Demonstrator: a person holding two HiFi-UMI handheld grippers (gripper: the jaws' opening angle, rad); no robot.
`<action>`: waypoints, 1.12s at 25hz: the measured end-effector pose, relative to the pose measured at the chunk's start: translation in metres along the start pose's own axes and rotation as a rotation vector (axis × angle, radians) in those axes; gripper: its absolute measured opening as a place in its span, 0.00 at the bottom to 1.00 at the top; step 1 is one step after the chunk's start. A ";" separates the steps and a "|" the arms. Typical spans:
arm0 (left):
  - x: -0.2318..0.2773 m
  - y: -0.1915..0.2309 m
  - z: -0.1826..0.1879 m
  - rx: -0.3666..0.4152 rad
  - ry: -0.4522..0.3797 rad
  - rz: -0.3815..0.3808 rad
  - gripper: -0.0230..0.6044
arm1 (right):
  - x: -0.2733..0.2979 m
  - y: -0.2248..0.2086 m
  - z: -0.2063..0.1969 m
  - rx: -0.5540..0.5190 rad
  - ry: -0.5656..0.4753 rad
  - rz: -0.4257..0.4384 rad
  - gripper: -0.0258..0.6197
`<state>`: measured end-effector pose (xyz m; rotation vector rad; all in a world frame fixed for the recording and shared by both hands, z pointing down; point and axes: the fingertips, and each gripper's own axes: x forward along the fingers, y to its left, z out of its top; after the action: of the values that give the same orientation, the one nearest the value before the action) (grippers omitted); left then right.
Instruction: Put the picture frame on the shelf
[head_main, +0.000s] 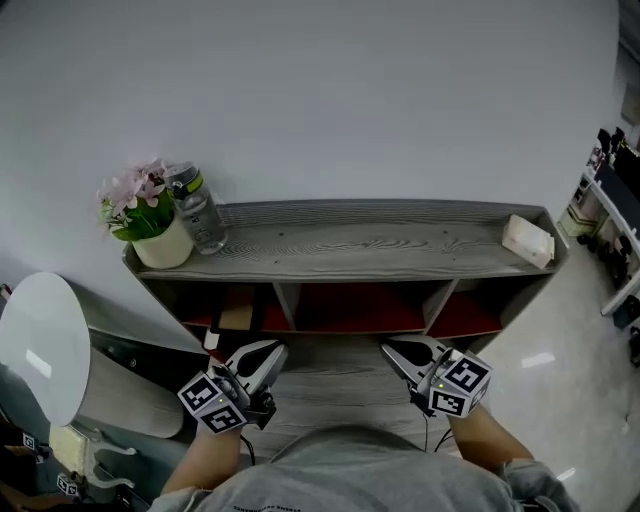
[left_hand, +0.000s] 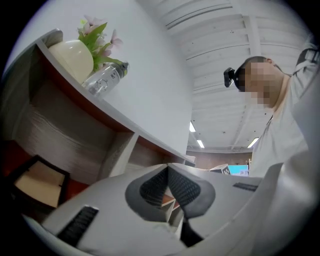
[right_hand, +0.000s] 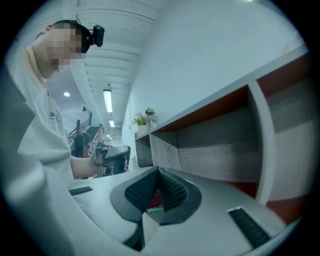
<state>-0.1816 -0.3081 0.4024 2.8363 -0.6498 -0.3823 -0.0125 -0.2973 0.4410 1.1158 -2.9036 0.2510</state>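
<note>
**A:** Where is the picture frame (left_hand: 39, 181)?

**B:** In the left-hand compartment of the shelf (head_main: 380, 250), under the top board. The left gripper view has it at lower left: a dark border round a pale panel, sitting tilted on the red compartment floor. I can't tell whether it leans on the back wall.

**A:** And the claws?

**B:** The left claw (left_hand: 167, 167) is pressed together with nothing between its pads. The right claw (right_hand: 159, 171) is also closed and empty. Both hang in front of the shelf at the bottom middle of the head view, apart from the frame.

**A:** How will it handle?

**B:** Probably light and stiff, with a thin rim. If the front is glazed it would be slippery and breakable, so I'd keep the pads off the panel. I'd pinch across the border, midway along one side, so it doesn't swing. The left claw sits nearer and would have to spread first.

**A:** Where on top?

**B:** The flower pot (head_main: 160, 245) and bottle (head_main: 200, 215) stand at the upper left and a pale block (head_main: 528, 240) at the right. The stretch between them looks best.
</note>
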 end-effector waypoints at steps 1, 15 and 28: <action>0.005 -0.008 -0.001 -0.007 -0.005 -0.004 0.06 | -0.009 -0.003 0.001 -0.009 -0.003 0.003 0.06; 0.042 -0.087 0.002 0.008 -0.043 -0.090 0.05 | -0.071 -0.022 0.026 -0.031 -0.040 0.028 0.06; 0.007 -0.039 0.066 0.071 -0.006 -0.086 0.05 | -0.038 0.006 0.069 -0.045 -0.120 -0.088 0.06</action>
<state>-0.1799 -0.2859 0.3284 2.9394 -0.5550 -0.3890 0.0141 -0.2786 0.3687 1.2901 -2.9361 0.1200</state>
